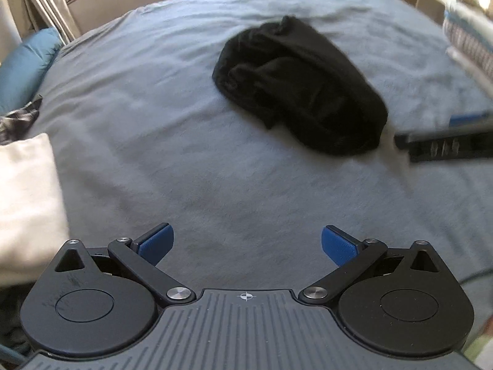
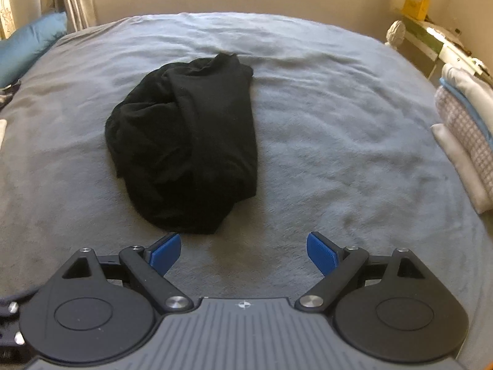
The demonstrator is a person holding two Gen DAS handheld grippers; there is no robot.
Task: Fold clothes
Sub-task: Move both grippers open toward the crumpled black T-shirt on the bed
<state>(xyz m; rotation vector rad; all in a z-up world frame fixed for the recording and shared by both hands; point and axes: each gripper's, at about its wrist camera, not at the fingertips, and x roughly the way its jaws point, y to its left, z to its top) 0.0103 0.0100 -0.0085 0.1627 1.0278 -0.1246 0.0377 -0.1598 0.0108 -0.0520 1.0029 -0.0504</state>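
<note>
A black garment [image 1: 302, 86] lies crumpled in a heap on the grey-blue bedspread [image 1: 185, 141]. In the right wrist view the same black garment [image 2: 188, 145] sits just ahead and left of my right gripper [image 2: 243, 254], which is open with nothing between its blue pads. My left gripper [image 1: 246, 245] is open too and hovers over bare bedspread, well short of the garment. The right gripper's fingers [image 1: 446, 146] enter the left wrist view from the right edge, close to the garment's near end.
A stack of folded clothes [image 2: 465, 135] rests at the bed's right edge. A white folded cloth [image 1: 27, 203] and dark fabric [image 1: 18, 117] lie at the left edge, with a blue pillow [image 2: 27, 46] beyond. A wall and curtain stand behind the bed.
</note>
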